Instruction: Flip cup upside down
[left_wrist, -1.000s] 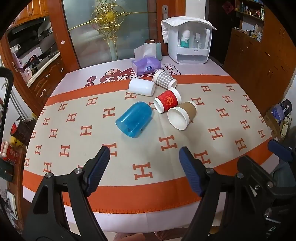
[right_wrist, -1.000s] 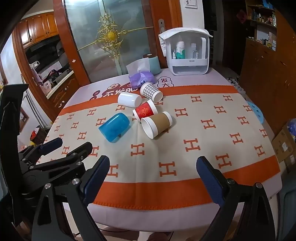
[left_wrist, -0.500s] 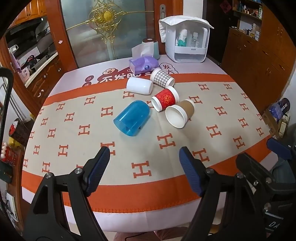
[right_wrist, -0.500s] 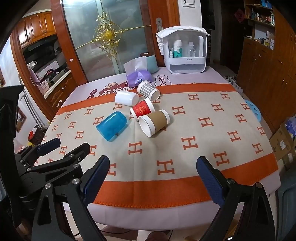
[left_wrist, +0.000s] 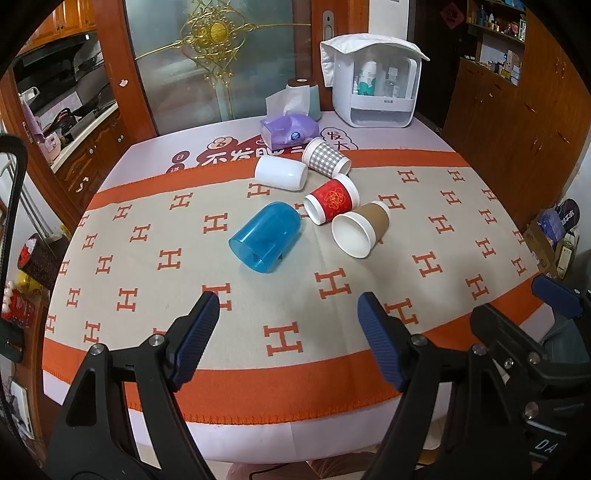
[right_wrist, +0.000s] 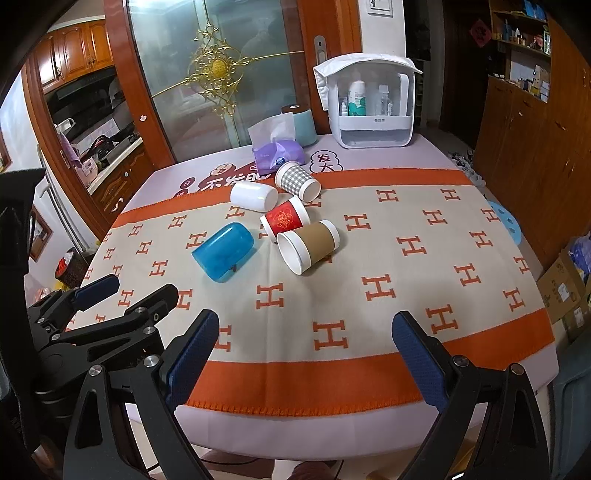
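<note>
Several cups lie on their sides mid-table: a blue plastic cup, a brown paper cup, a red paper cup, a white cup and a grey checked cup. My left gripper is open and empty above the near table edge, short of the blue cup. My right gripper is open and empty, nearer the front edge. The left gripper also shows in the right wrist view.
An orange-and-beige H-patterned cloth covers the table. At the back stand a purple tissue pack, a teal roll holder and a white cosmetics organiser. Wooden cabinets line the right side.
Both grippers have moved forward and slightly up over the table; the cups appear a little closer. Jaws stay open. No cup has moved.
</note>
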